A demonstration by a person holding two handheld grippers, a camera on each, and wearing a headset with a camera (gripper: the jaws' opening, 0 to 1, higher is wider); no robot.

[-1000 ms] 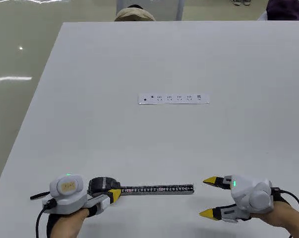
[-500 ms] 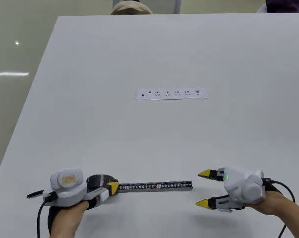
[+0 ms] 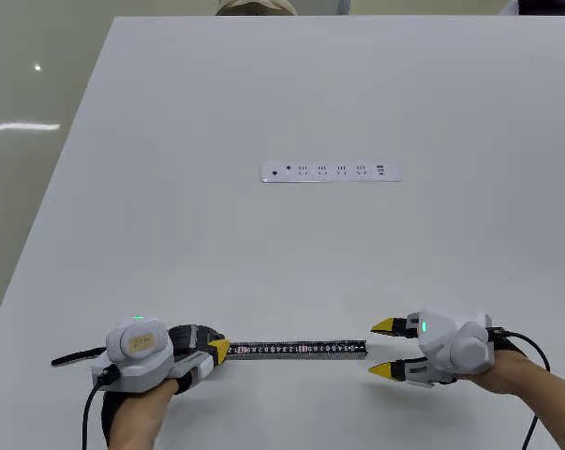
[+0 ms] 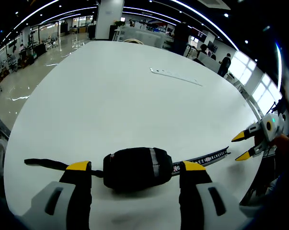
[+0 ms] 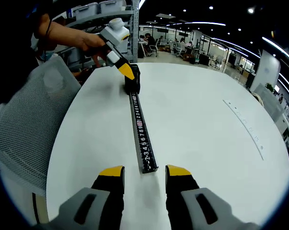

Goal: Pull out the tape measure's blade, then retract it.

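A black tape measure case point(image 3: 194, 339) lies on the white table point(image 3: 263, 253) near its front edge, and my left gripper point(image 3: 207, 343) is shut on it. In the left gripper view the case point(image 4: 137, 167) sits between the yellow-tipped jaws. The blade point(image 3: 296, 350) is drawn out to the right and lies flat on the table. My right gripper point(image 3: 382, 348) is open just past the blade's end. In the right gripper view the blade's hooked end point(image 5: 149, 168) lies between the fingertips without touching them, and the blade point(image 5: 142, 129) runs away to the case point(image 5: 132, 81).
A white power strip point(image 3: 330, 172) lies mid-table, well beyond the grippers. The case's black wrist strap point(image 3: 76, 357) trails left toward the table's edge. A grey mesh chair back point(image 5: 24, 124) stands beside the table's front edge.
The right gripper's jaws have narrowed and it has edged left, closer to the blade's end. The blade's length and the left gripper's hold look unchanged.
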